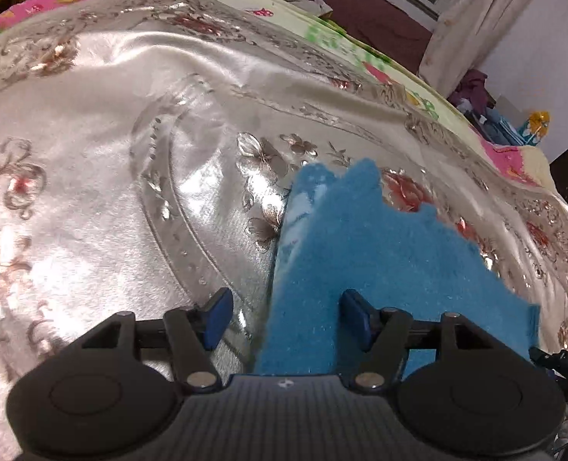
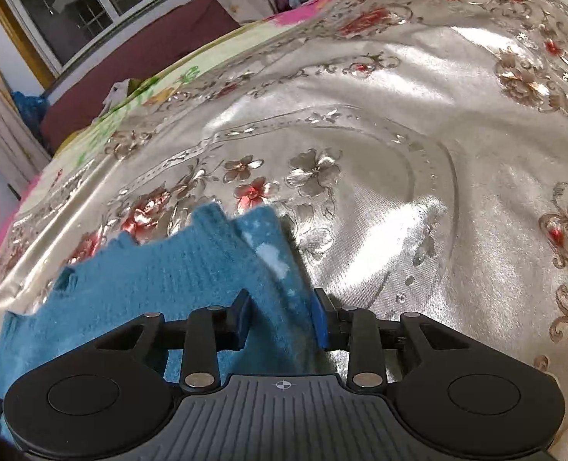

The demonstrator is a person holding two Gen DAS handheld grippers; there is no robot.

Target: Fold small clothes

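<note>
While a blue knit garment [image 1: 360,253] lies on the silvery floral bedspread [image 1: 91,123], the left hand-held gripper [image 1: 284,319] stands released over its edge. The right hand-held gripper [image 2: 282,319] clasps the garment's folded edge; bare bedspread stretches beyond.

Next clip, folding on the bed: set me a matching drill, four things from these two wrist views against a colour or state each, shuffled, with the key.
Things:
1. knit garment
2. bedspread
3. left gripper
4. right gripper

Descriptions:
A. silvery, flowered
B. jaws wide, nothing clamped
C. blue, fuzzy, jagged edge
D. jaws narrower, a garment fold between them

Pairs: 1-C, 2-A, 3-B, 4-D
</note>
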